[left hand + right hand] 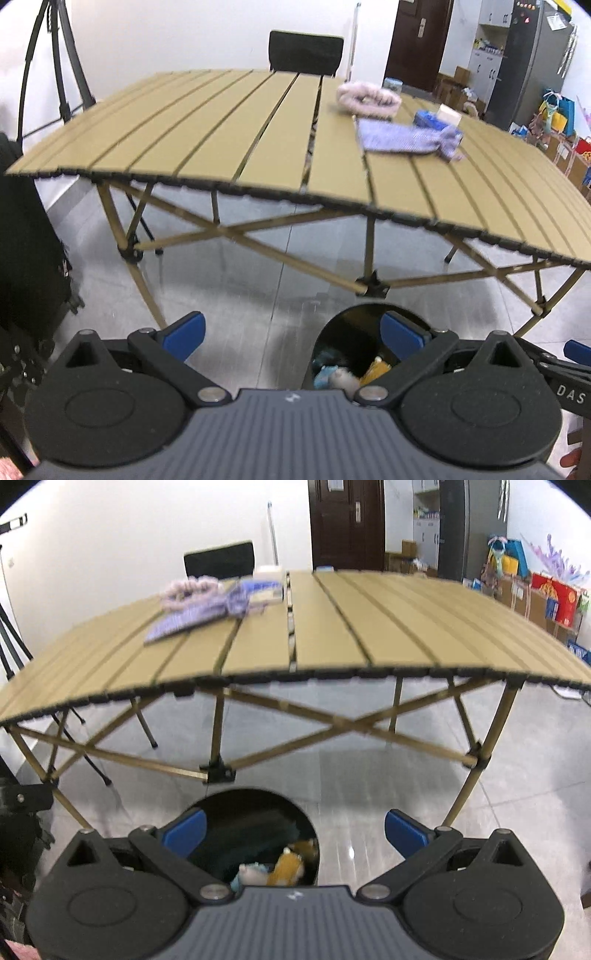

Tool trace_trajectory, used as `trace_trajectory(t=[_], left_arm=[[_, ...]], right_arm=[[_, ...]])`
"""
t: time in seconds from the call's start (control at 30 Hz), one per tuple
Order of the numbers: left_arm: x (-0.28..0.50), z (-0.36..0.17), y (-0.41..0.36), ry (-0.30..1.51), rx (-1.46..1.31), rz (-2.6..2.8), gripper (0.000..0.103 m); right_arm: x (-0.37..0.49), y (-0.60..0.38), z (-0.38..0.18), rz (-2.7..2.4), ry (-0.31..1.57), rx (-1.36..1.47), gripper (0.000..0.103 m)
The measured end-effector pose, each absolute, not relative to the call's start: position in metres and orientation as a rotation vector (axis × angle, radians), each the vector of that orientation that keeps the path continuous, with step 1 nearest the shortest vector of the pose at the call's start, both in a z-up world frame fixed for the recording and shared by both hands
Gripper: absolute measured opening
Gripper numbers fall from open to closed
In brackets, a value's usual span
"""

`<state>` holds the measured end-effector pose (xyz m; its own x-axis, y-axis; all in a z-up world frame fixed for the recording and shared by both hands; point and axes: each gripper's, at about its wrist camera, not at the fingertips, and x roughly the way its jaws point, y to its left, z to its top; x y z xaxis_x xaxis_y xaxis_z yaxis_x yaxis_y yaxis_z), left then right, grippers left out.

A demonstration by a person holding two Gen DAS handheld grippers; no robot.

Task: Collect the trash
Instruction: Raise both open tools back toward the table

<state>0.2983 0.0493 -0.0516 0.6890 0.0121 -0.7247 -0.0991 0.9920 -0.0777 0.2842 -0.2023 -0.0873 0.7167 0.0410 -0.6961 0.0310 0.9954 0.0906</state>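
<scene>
Left wrist view shows the left hand-held gripper (291, 338) spread wide and empty, held low in front of the slatted tabletop (229, 129), with a black trash bin (354, 325) on the floor just below its right finger; the bin already holds some crumpled scraps (345, 373), pale, blue and yellow. In the right wrist view the right hand-held gripper (295, 830) is likewise spread with nothing between its fingers, hanging above the same bin. On the far part of the tabletop lie a pink fluffy band (367, 98), a purple checked cloth (402, 136), a blue packet (428, 119) and a small pale box (450, 113), all close together; the blur makes it hard to say which of these counts as trash, though the packet and box look likeliest. Judging from this, a drop into the bin is done and the step in hand is the turn back to the tabletop. The next move calls for a long reach over the near edge and a careful pinch on one small item without dragging the cloth along
</scene>
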Motion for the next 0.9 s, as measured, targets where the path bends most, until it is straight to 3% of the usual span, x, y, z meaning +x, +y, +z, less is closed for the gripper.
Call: trace_trajectory(t=[0.9], left_arm=[[0.379,-0.006,-0.025,0.73,-0.078,0.008,0.103]], right_arm=[[0.335,-0.262,-0.035,0.031,0.534,0.158,0.103]])
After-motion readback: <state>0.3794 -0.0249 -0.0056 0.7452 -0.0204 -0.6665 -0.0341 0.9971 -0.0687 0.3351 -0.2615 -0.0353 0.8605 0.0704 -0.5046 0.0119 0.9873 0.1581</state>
